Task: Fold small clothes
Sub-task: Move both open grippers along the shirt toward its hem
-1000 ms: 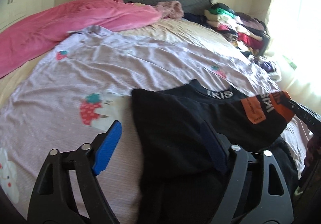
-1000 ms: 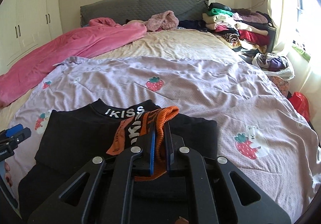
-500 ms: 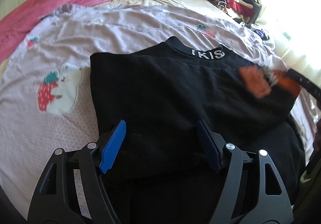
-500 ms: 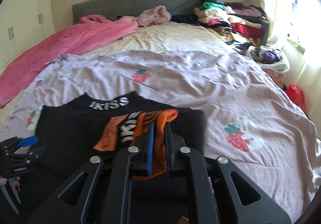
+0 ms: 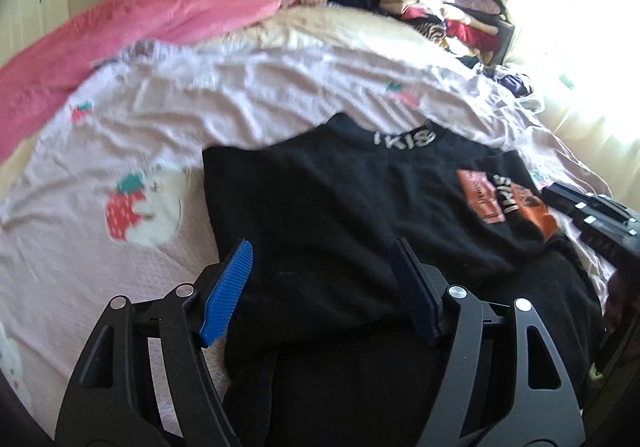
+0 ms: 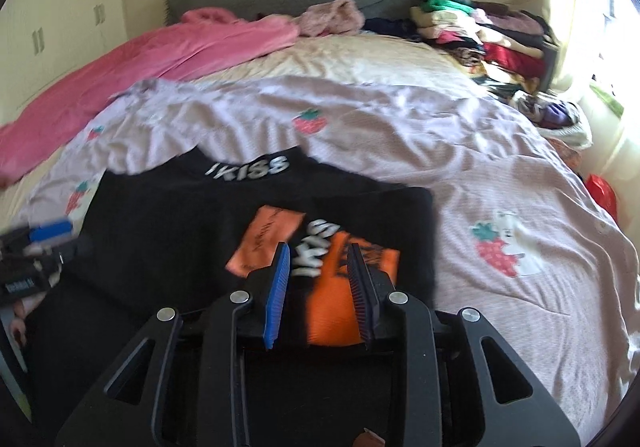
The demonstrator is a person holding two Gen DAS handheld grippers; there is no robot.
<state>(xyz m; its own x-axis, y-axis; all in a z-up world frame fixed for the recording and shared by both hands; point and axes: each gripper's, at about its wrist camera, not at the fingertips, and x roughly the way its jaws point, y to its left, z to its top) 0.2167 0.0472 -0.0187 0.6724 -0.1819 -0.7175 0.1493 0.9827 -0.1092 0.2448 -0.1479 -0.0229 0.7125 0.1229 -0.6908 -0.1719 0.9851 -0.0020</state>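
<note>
Right wrist view is showing the right tool [image 6: 318, 277] opening its blue pads around the orange printed cuff [image 6: 334, 311] of the black knitted sweater [image 6: 160, 231], which is lying on the lilac strawberry-print quilt [image 6: 420, 135] of the bed; the pads are parting and no longer seem to be pinching the cuff, so a clean release means backing straight out without dragging the folded sleeve askew. The left tool [image 5: 322, 277] is hanging wide open and empty over the sweater's left side, both tools slanting steeply down toward the bed.
</note>
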